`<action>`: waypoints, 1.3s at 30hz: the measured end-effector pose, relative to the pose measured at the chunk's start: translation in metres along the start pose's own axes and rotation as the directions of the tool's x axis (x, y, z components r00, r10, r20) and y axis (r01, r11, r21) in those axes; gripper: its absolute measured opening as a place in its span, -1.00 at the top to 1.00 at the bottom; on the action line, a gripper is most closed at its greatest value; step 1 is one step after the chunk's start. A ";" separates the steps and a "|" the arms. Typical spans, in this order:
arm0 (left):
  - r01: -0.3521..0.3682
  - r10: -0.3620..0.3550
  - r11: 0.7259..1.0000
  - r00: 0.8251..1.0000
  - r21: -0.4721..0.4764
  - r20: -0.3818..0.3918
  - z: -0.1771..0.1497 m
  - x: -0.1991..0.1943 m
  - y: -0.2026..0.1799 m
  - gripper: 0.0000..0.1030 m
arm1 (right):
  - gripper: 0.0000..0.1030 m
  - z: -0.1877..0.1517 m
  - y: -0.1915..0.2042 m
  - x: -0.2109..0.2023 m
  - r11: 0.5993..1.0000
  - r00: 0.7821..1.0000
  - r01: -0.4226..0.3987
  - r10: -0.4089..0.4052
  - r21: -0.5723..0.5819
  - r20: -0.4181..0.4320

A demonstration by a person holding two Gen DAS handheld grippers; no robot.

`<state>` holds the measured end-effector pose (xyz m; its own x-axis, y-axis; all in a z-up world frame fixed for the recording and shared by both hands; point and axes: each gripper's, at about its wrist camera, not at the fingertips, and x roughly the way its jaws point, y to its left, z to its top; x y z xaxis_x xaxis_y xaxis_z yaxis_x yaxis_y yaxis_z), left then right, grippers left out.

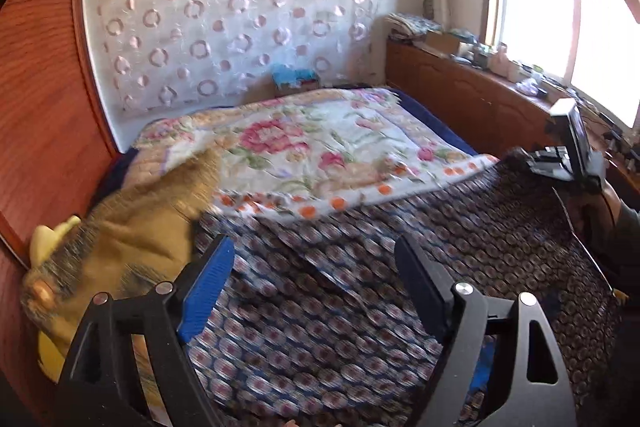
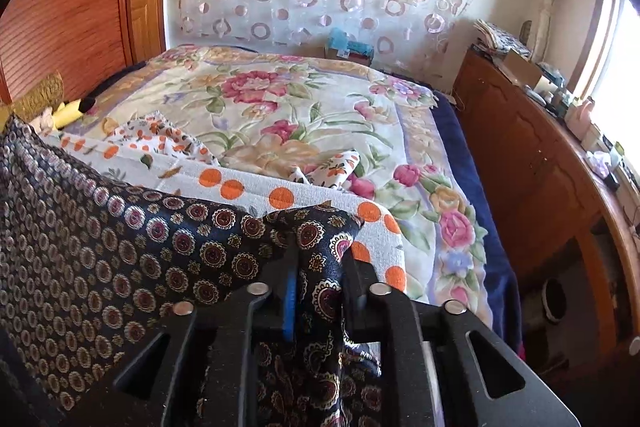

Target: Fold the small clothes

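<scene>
Left gripper (image 1: 316,291): jaws wide apart, nothing between them, above the patterned dark garment (image 1: 360,267). Right gripper (image 2: 320,267): jaws slightly parted with a bunched corner of the garment between them; whether the pads press it cannot be told. The garment is navy with small round medallions, spread between both grippers over the bed (image 2: 472,155), part-covering an orange-dotted white cloth (image 2: 256,187) on a floral quilt (image 2: 304,107). Both grippers point downward toward the bed.
</scene>
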<state>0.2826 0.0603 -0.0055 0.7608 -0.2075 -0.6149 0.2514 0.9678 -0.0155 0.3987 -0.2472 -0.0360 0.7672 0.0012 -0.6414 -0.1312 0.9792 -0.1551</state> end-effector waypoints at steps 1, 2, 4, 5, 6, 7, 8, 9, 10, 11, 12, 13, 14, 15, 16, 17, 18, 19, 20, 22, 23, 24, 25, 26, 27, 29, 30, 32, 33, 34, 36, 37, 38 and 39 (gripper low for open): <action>0.007 -0.007 1.000 1.000 0.004 -0.008 -0.004 -0.001 -0.005 -0.61 | 0.33 -0.001 0.000 -0.002 1.000 1.000 0.007 -0.007 0.014 0.005; 0.016 -0.016 1.000 1.000 0.008 -0.015 -0.008 -0.001 -0.010 -0.61 | -0.03 -0.003 -0.001 -0.005 1.000 1.000 0.008 -0.009 0.030 0.012; 0.040 -0.040 0.999 0.999 0.007 -0.032 -0.020 -0.002 -0.021 -0.61 | -0.37 -0.009 -0.002 -0.016 0.998 0.999 0.004 -0.006 0.058 0.038; 0.054 -0.054 0.999 0.998 0.003 -0.040 -0.026 -0.004 -0.026 -0.61 | -0.38 -0.012 -0.002 -0.021 0.998 0.999 0.002 -0.005 0.060 0.047; 0.071 -0.071 0.997 0.996 -0.001 -0.049 -0.032 -0.005 -0.031 -0.60 | -0.38 -0.017 0.000 -0.028 0.998 0.999 0.003 -0.006 0.055 0.052; 0.084 -0.084 0.996 0.995 -0.003 -0.055 -0.038 -0.006 -0.035 -0.61 | -0.38 -0.022 0.003 -0.034 0.999 0.998 0.001 -0.004 0.052 0.055; 0.098 -0.098 0.995 0.993 -0.004 -0.067 -0.044 -0.008 -0.041 -0.61 | -0.38 -0.028 0.006 -0.041 0.999 0.998 -0.007 0.004 0.050 0.059; 0.105 -0.104 0.995 0.992 -0.002 -0.075 -0.049 -0.008 -0.045 -0.61 | -0.38 -0.035 0.010 -0.050 0.999 0.998 -0.021 0.018 0.048 0.063; 0.110 -0.109 0.994 0.991 0.002 -0.083 -0.055 -0.009 -0.051 -0.61 | -0.38 -0.043 0.014 -0.059 0.998 0.997 -0.037 0.034 0.044 0.067; 0.112 -0.111 0.994 0.990 0.007 -0.091 -0.060 -0.011 -0.056 -0.61 | -0.38 -0.053 0.021 -0.070 0.998 0.996 -0.055 0.052 0.034 0.069; 0.115 -0.113 0.993 0.989 0.011 -0.096 -0.064 -0.011 -0.060 -0.61 | -0.38 -0.061 0.025 -0.079 0.997 0.995 -0.071 0.069 0.027 0.072; 0.120 -0.118 0.993 0.988 0.015 -0.101 -0.069 -0.013 -0.066 -0.61 | -0.38 -0.069 0.031 -0.087 0.996 0.993 -0.091 0.089 0.021 0.076; 0.122 -0.120 0.992 0.987 0.017 -0.103 -0.072 -0.013 -0.068 -0.61 | -0.38 -0.079 0.037 -0.096 0.994 0.991 -0.111 0.109 0.015 0.077; 0.127 -0.124 0.992 0.986 0.020 -0.108 -0.076 -0.015 -0.071 -0.61 | -0.38 -0.089 0.043 -0.103 0.992 0.989 -0.128 0.127 0.008 0.070; 0.130 -0.127 0.991 0.986 0.021 -0.111 -0.080 -0.016 -0.074 -0.61 | -0.38 -0.099 0.049 -0.110 0.990 0.988 -0.143 0.142 0.006 0.065; 0.134 -0.131 0.991 0.985 0.022 -0.115 -0.083 -0.016 -0.077 -0.61 | -0.38 -0.107 0.055 -0.115 0.988 0.986 -0.155 0.155 0.006 0.061; 0.137 -0.133 0.990 0.983 0.023 -0.123 -0.086 -0.017 -0.080 -0.60 | -0.38 -0.117 0.061 -0.119 0.985 0.984 -0.172 0.171 0.004 0.050; 0.139 -0.135 0.990 0.982 0.025 -0.132 -0.090 -0.017 -0.083 -0.58 | -0.38 -0.125 0.065 -0.122 0.983 0.982 -0.184 0.184 0.005 0.041; 0.142 -0.138 0.990 0.981 0.026 -0.135 -0.092 -0.017 -0.083 -0.51 | -0.38 -0.132 0.069 -0.124 0.981 0.980 -0.195 0.195 0.010 0.032; 0.139 -0.134 0.990 0.979 0.018 -0.150 -0.097 -0.014 -0.085 -0.49 | -0.37 -0.146 0.077 -0.127 0.975 0.975 -0.220 0.220 0.015 0.014; 0.137 -0.134 0.991 0.980 0.009 -0.150 -0.101 -0.014 -0.086 -0.44 | -0.27 -0.153 0.081 -0.129 0.973 0.974 -0.229 0.228 0.015 0.009; 0.138 -0.136 0.990 0.979 0.003 -0.150 -0.103 -0.013 -0.086 -0.42 | -0.20 -0.159 0.084 -0.131 0.972 0.972 -0.234 0.234 0.020 0.001; 0.141 -0.140 0.990 0.978 -0.007 -0.154 -0.105 -0.012 -0.085 -0.39 | -0.17 -0.164 0.085 -0.131 0.969 0.970 -0.244 0.244 0.032 -0.004; 0.142 -0.144 0.990 0.976 -0.019 -0.163 -0.107 -0.010 -0.085 -0.33 | -0.09 -0.168 0.086 -0.131 0.964 0.964 -0.263 0.264 0.044 -0.011; 0.142 -0.145 0.989 0.974 -0.031 -0.172 -0.108 -0.008 -0.084 -0.31 | -0.04 -0.171 0.089 -0.129 0.959 0.959 -0.280 0.281 0.051 -0.025; 0.148 -0.155 0.988 0.971 -0.051 -0.184 -0.110 -0.004 -0.084 -0.24 | 0.01 -0.172 0.092 -0.123 0.956 0.956 -0.287 0.289 0.059 -0.045; 0.151 -0.160 0.987 0.969 -0.059 -0.187 -0.110 -0.003 -0.083 -0.22 | 0.04 -0.173 0.092 -0.121 0.956 0.955 -0.287 0.291 0.064 -0.052; 0.159 -0.170 0.985 0.967 -0.071 -0.191 -0.110 0.000 -0.083 -0.15 | 0.08 -0.172 0.089 -0.117 0.951 0.951 -0.300 0.305 0.082 -0.057; 0.161 -0.172 0.984 0.965 -0.073 -0.196 -0.109 0.002 -0.084 -0.13 | 0.10 -0.171 0.089 -0.115 0.948 0.948 -0.306 0.312 0.087 -0.060; 0.160 -0.171 0.985 0.965 -0.071 -0.199 -0.108 0.003 -0.084 -0.11 | 0.12 -0.170 0.089 -0.112 0.948 0.947 -0.308 0.314 0.086 -0.065; 0.159 -0.170 0.985 0.963 -0.069 -0.208 -0.108 0.007 -0.086 -0.11 | 0.14 -0.167 0.090 -0.107 0.951 0.950 -0.298 0.304 0.082 -0.071; 0.161 -0.172 0.984 0.962 -0.070 -0.210 -0.108 0.009 -0.086 -0.11 | 0.16 -0.164 0.089 -0.105 0.951 0.950 -0.297 0.303 0.084 -0.071; 0.163 -0.175 0.984 0.960 -0.072 -0.218 -0.108 0.012 -0.086 -0.11 | 0.21 -0.163 0.089 -0.102 0.951 0.950 -0.299 0.305 0.085 -0.072; 0.161 -0.175 0.984 0.957 -0.078 -0.231 -0.109 0.015 -0.086 -0.11 | 0.26 -0.163 0.090 -0.101 0.952 0.951 -0.294 0.301 0.087 -0.074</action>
<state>0.2075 -0.0108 -0.0995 0.5464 -0.3347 -0.7677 0.3227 0.9300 -0.1757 0.2074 -0.1918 -0.1077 0.6432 0.2805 -0.7124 -0.2963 0.9492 0.1062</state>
